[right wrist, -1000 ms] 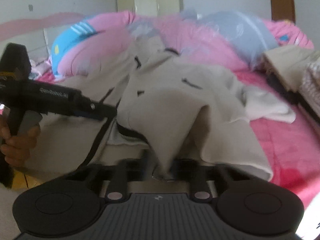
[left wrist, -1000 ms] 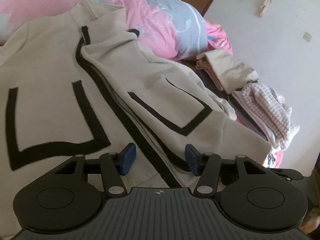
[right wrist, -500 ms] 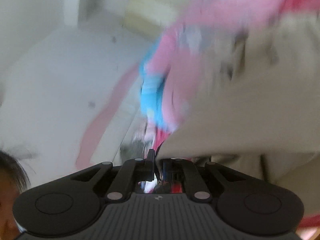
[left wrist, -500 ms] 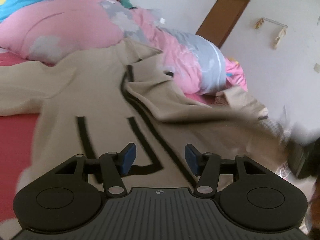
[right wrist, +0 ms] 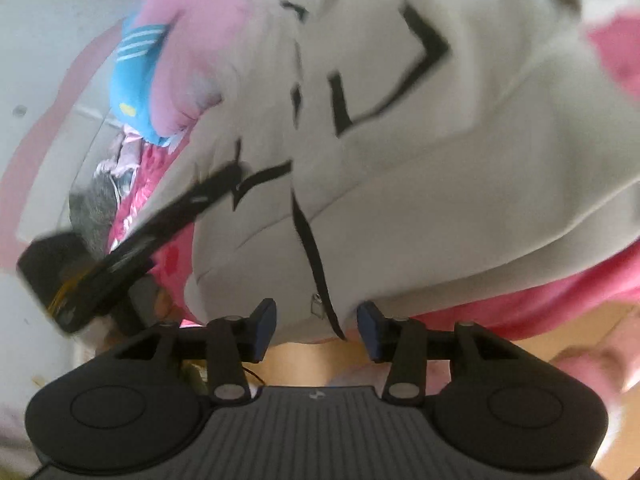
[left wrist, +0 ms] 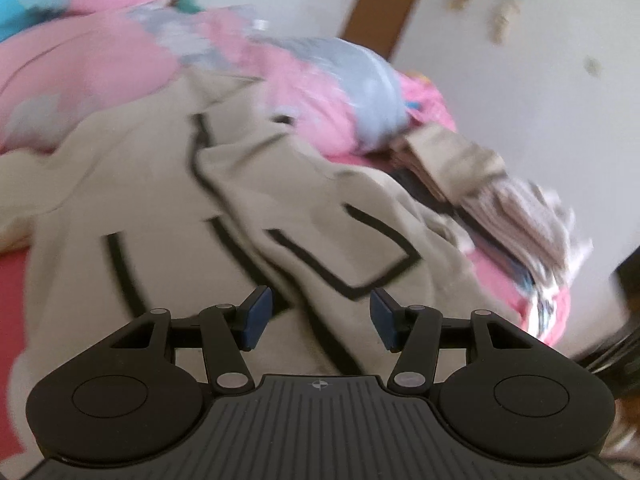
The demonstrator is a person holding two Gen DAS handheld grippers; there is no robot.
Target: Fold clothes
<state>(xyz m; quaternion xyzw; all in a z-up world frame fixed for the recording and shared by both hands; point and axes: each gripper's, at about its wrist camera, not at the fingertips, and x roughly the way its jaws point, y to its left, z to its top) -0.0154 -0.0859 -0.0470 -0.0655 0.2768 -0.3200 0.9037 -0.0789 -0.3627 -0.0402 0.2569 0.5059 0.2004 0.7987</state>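
1. Beige jacket (left wrist: 168, 184), black trim: spread on the pink bed (right wrist: 560, 300), front uppermost, one front panel folded across the zip line. Its long axis runs from the hem nearest both tools away to the collar by the pink pillow (left wrist: 80, 72).
2. Right gripper (right wrist: 316, 330): jaws opening, pads clear of the cloth. The jacket's hem corner and zip pull (right wrist: 317, 304) sit just beyond the gap, between the pads but not pressed. A second ago this tool was clamped on a raised fold of the jacket; that fold now lies down on the garment.
3. Left gripper (left wrist: 318, 318): jaws half-wide, nothing between them, hovering over the lower front of the jacket near the black pocket outline (left wrist: 360, 264). Opening unchanged from the earlier frame; the view now sits further back.
4. Nearer tool to the hem: the right, by my reading.
5. Folded clothes pile (left wrist: 500, 200): beside the jacket, on the side away from the pillow.
6. Blue cushion (right wrist: 136, 80): by the pillow.
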